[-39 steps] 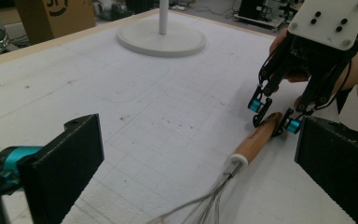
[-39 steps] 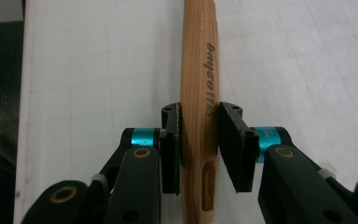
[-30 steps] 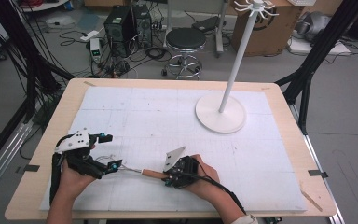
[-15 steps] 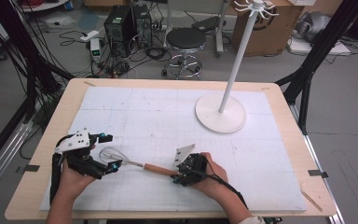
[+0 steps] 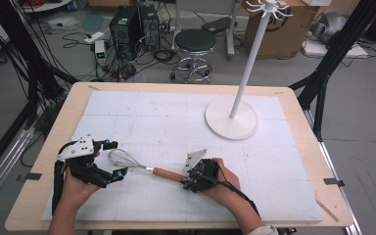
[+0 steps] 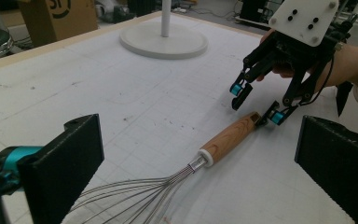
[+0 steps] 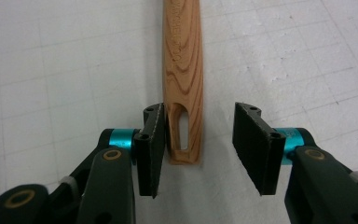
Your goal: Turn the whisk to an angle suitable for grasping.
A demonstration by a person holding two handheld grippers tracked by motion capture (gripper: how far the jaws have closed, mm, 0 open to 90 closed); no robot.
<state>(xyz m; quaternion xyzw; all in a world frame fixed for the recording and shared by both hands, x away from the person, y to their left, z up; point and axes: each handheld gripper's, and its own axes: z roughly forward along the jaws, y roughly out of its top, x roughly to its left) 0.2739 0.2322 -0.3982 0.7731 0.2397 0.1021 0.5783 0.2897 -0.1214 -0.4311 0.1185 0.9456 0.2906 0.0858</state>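
Observation:
A whisk with a wire head and a wooden handle lies flat on the white gridded mat. My left gripper is wide open, and the tip of the wire head lies between its jaws. My right gripper is open around the slotted end of the handle, whose side rests against the left pad; the right pad stands clear of it. In the left gripper view the right gripper hovers at the end of the handle.
A white stand with a round base and a tall pole is at the table's far right. A stool, a cardboard box and cables are on the floor beyond the table's far edge.
The whisk has slid to the right and turned slightly along with my right gripper, so its wire head has drawn partly out from between the left jaws. The left gripper has barely moved.

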